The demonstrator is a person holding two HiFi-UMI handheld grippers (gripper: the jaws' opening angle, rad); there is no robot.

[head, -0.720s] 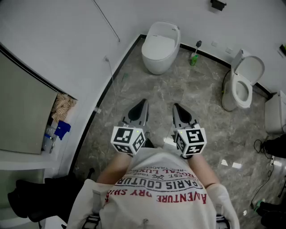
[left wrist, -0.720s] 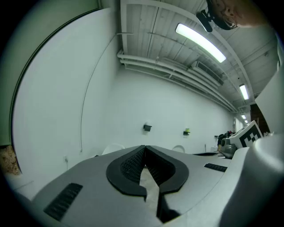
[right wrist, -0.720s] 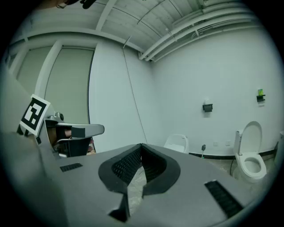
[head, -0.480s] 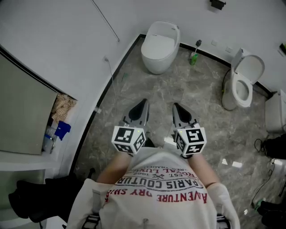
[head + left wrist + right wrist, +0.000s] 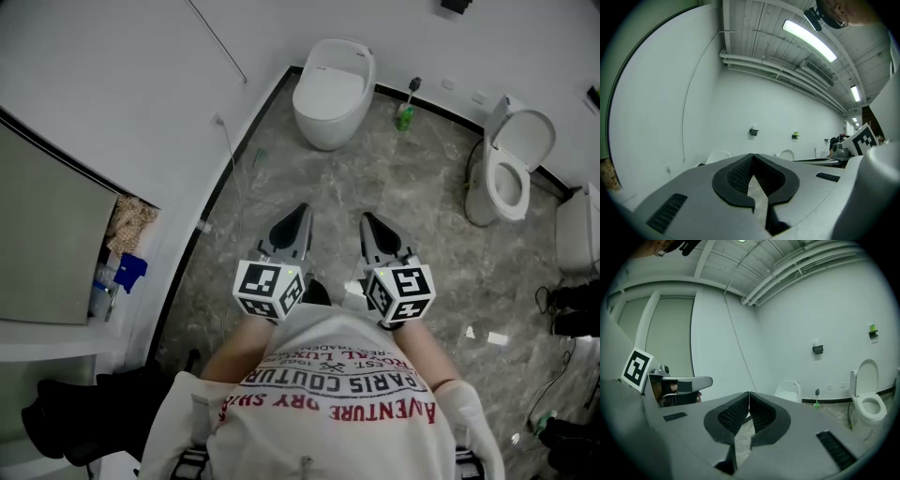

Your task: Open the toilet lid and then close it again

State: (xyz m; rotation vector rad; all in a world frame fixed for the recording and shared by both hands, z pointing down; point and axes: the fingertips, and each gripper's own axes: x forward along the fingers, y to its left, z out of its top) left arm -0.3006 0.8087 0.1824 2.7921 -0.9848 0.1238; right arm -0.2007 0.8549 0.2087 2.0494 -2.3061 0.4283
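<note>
Two white toilets stand against the far wall. The one with its lid down (image 5: pixel 333 89) is straight ahead; the one with its lid raised (image 5: pixel 511 173) is off to the right. My left gripper (image 5: pixel 298 220) and right gripper (image 5: pixel 369 227) are held side by side close to my body, far from both toilets. Both are shut with nothing between the jaws. In the left gripper view the left gripper (image 5: pixel 752 158) has its tips touching. In the right gripper view the right gripper (image 5: pixel 749 397) is the same, with the lidded toilet (image 5: pixel 790 390) and the open toilet (image 5: pixel 869 399) beyond it.
A green bottle with a brush (image 5: pixel 406 114) stands between the toilets. A thin cable (image 5: pixel 230 150) runs down the left wall. A shelf with a blue object (image 5: pixel 128 270) is at the left. A white unit (image 5: pixel 577 234) and dark gear (image 5: pixel 570 309) lie at the right.
The head view has shifted slightly, so the toilets sit a little higher in the picture. Both grippers keep the same stance and stay shut.
</note>
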